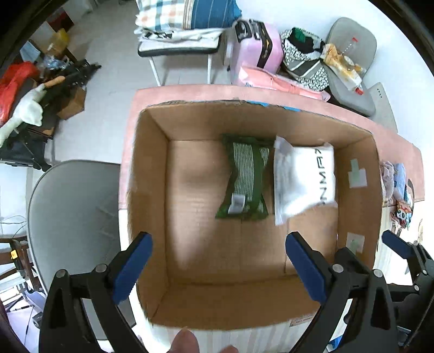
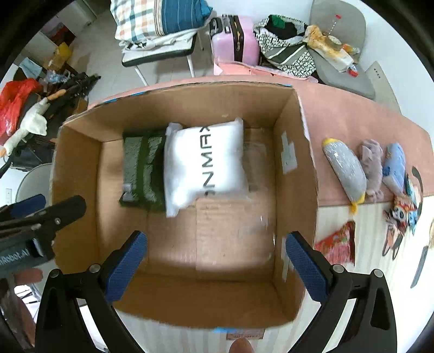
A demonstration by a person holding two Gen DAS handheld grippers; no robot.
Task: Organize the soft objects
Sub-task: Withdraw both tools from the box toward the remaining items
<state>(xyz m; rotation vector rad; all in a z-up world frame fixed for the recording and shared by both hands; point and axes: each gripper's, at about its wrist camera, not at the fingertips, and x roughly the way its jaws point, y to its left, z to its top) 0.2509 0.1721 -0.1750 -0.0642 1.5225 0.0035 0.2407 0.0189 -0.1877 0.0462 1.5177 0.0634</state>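
An open cardboard box stands on the pink table. Inside lie a green striped cushion and a white bagged pillow side by side, the pillow overlapping the cushion's right edge. My left gripper is open and empty above the box's near side. My right gripper is open and empty above the box's near part. On the table right of the box lie a grey penguin plush, a mauve plush and a blue plush.
A red patterned pouch and small colourful toys lie by the table's near right edge. A grey chair stands left of the table. Behind are a chair with folded bedding, a pink suitcase and bags.
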